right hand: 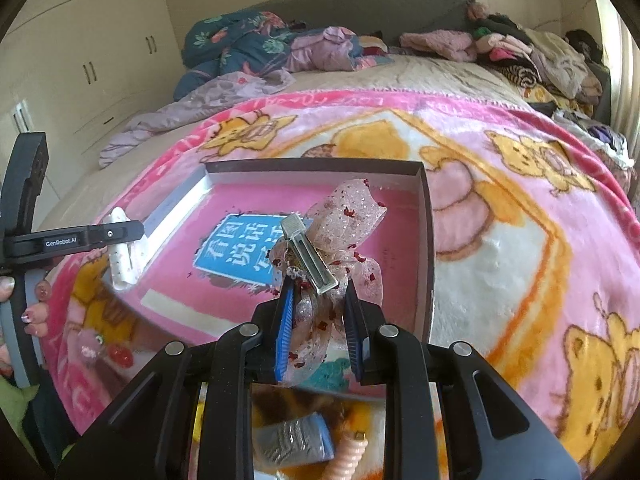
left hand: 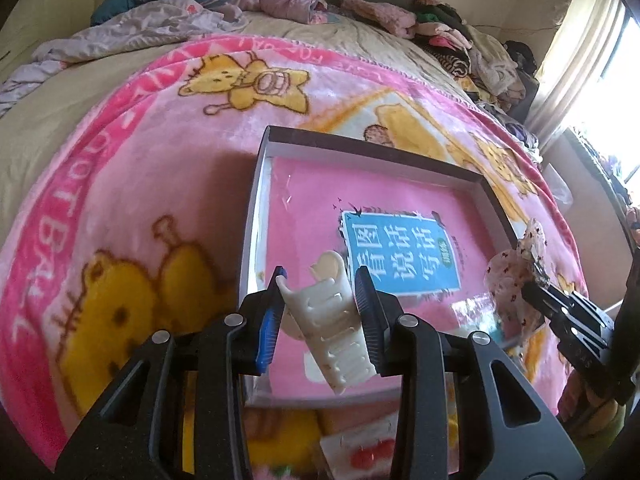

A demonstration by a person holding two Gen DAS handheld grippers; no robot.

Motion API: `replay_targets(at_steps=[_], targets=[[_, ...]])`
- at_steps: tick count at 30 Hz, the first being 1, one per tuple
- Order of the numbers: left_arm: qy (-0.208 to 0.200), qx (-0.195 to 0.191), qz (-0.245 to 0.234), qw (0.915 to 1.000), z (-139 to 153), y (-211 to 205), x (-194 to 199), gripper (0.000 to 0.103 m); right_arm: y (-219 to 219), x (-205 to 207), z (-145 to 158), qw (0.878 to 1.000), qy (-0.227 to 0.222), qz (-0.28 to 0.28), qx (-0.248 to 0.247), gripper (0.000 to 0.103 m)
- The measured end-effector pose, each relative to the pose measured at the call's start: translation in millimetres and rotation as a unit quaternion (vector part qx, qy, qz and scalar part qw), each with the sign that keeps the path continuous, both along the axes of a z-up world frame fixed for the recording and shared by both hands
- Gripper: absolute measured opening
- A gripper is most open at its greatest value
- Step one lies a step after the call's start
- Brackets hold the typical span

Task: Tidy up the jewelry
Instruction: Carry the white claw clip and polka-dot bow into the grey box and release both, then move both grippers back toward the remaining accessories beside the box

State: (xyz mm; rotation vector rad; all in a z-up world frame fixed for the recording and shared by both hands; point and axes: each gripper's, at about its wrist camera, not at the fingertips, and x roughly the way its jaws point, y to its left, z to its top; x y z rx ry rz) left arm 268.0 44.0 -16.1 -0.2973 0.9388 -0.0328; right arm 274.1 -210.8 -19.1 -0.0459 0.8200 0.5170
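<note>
Jewelry pieces are seen held in both grippers above an open shallow box [left hand: 256,216] with white inner walls, set on a plush pink blanket [left hand: 132,184] printed with yellow cartoon bears. A glossy pink booklet [left hand: 312,200] with a blue label is laid flat in the box bottom.

In the left wrist view, a cream plastic claw clip [left hand: 332,320], smooth and ribbed with curved teeth, is pinched between the ridged blue pads of the left gripper [left hand: 320,280]; it is tilted, its rounded end poking up past the fingertips at lower centre of the frame and its toothed body running back between the fingers. The clip is seen over the near left part of the box.

In the right wrist view, a sheer pink bow hair clip [right hand: 344,220], speckled with red bits and backed by a flat metal alligator clasp [right hand: 308,256], is gripped by the right gripper [right hand: 318,284], the fingers pressed close on its gauzy tails. The bow's loops stand beyond the fingertips at frame centre, over the box interior.

At the left edge of that view, fingers with painted nails [right hand: 34,312] are visible.
</note>
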Motion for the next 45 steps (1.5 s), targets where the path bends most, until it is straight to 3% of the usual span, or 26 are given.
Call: replay_targets(at_steps=[6,13,22,26,37,45], targets=[[0.014,-0.004,0.0,0.9999,-13,1,17,0.027,6,14,-14,1.0,0.021,-0.007,-0.005,0.022],[0.012,0.006,0.001,0.9999,-16,4,22,0.028,1,21,-25,0.999,0.036,-0.025,0.001,0.029],[-0.008,0.024,-0.006,0.9997,-3,3,10,0.043,-13,11,-17,0.999,0.022,-0.048,0.001,0.046],[-0.023,0.031,-0.008,0.9992,9,0,-2,0.053,-20,-2,-8,0.998,0.009,-0.055,0.007,0.059],[-0.05,0.032,-0.006,0.9982,34,1,-43,0.076,-38,-53,20,0.998,-0.02,-0.064,0.014,0.072],[-0.062,0.025,-0.008,0.9977,40,1,-79,0.081,-41,-86,33,0.997,-0.037,-0.065,0.007,0.072]])
